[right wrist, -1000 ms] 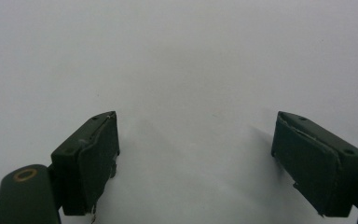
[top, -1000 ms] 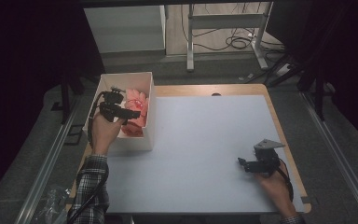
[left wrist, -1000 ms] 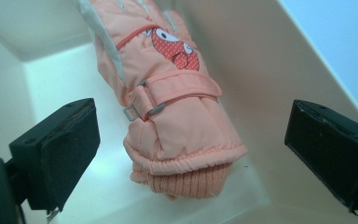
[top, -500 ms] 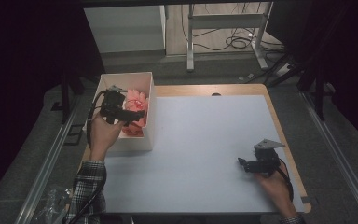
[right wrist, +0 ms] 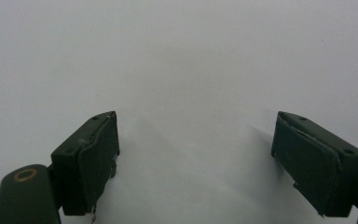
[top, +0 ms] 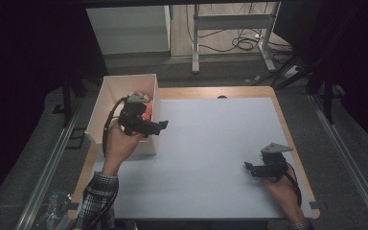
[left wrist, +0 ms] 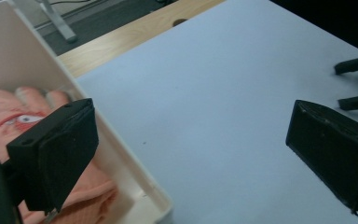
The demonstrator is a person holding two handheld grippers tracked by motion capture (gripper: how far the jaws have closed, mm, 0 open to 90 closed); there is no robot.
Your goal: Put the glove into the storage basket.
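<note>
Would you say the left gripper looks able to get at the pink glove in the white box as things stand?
Probably yes. The left gripper hangs open at the white box wall, the box has no lid, and the pink glove lies uncovered just beside its jaws.

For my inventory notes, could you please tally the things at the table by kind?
Box: 1
Pink glove in the box: 1 that I can make out
Grippers: 2, left and right, both open and empty
Total: 4
</note>
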